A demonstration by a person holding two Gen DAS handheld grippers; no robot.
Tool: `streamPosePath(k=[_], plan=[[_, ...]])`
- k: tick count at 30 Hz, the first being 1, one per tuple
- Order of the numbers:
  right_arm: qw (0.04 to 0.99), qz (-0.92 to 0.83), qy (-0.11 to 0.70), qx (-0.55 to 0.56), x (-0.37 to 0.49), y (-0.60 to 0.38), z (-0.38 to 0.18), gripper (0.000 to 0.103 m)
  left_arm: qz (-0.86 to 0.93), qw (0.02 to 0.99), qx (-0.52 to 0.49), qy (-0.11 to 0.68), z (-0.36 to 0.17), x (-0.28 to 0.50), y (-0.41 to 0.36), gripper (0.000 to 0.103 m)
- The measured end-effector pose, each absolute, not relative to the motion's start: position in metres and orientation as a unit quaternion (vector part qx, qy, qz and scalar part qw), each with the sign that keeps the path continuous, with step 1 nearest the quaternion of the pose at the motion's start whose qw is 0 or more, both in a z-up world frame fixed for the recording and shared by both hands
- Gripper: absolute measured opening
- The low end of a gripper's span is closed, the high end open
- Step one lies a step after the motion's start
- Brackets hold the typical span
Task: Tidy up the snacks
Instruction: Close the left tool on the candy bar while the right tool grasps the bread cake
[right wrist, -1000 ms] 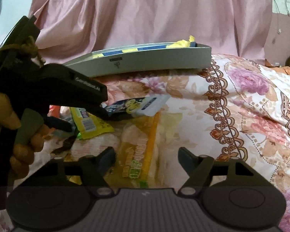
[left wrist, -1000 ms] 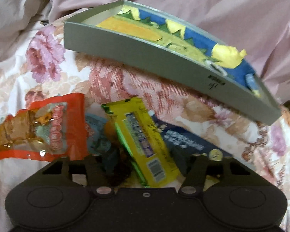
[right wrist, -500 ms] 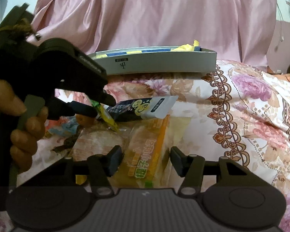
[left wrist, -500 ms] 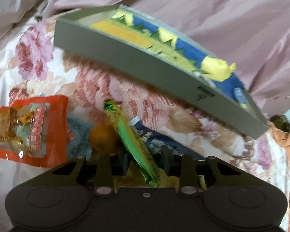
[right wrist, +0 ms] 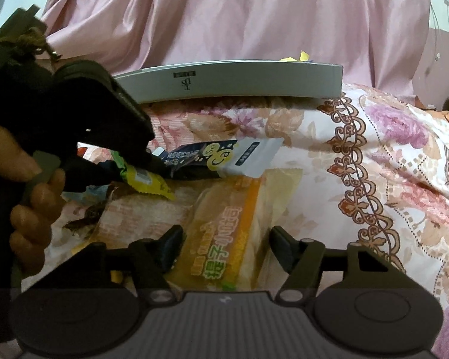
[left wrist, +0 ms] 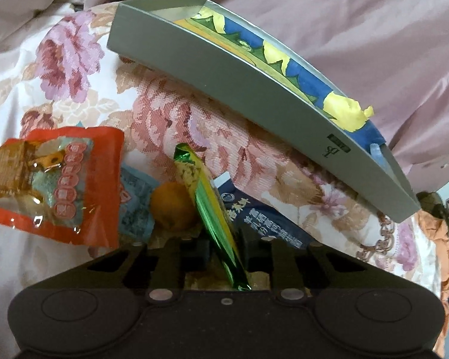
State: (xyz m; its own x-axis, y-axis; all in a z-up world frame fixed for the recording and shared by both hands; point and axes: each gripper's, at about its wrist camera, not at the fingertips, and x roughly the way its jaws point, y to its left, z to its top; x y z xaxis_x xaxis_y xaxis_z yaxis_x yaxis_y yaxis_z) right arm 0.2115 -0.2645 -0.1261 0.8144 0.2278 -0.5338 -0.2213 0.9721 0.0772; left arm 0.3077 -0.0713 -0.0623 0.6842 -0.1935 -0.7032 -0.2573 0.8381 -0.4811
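The left gripper (left wrist: 223, 246), jaws just closing, is pinching a green-and-yellow snack packet (left wrist: 208, 209) near the grey box (left wrist: 224, 68), while the right gripper (right wrist: 224, 246) is hanging half-open around an orange bread packet (right wrist: 224, 227).

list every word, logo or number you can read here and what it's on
"DS"-like monogram with a dark label bar above it: on the side of the grey box; the bar's text is too small to read.
"小面包"-like white characters: on the orange bread pack, partly hidden and blurred, so uncertain.
Chinese print on the navy packet: too blurred to read.
Round red stamps on the red packet: unreadable.
Barcode on the yellow-green packet: digits unreadable.
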Motion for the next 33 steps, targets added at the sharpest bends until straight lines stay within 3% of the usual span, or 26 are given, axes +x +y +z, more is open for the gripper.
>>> streamPosePath(k=[9,18,33], plan=[[0.949,0.126,0.287,0.035,0.211,-0.273,-0.118,0.053,-0.019,0.879,-0.258,0.402,-0.044,0.281,-0.076,0.011],[0.947,0.143,0.273,0.088,0.199,-0.286,-0.103,0.052,-0.018,0.89,-0.231,0.392,-0.022,0.257,-0.073,0.01],[0.979,0.125,0.142,0.081,0.177,-0.298,-0.063,0.052,-0.013,0.92,-0.235,0.313,0.051,0.252,-0.062,0.011]])
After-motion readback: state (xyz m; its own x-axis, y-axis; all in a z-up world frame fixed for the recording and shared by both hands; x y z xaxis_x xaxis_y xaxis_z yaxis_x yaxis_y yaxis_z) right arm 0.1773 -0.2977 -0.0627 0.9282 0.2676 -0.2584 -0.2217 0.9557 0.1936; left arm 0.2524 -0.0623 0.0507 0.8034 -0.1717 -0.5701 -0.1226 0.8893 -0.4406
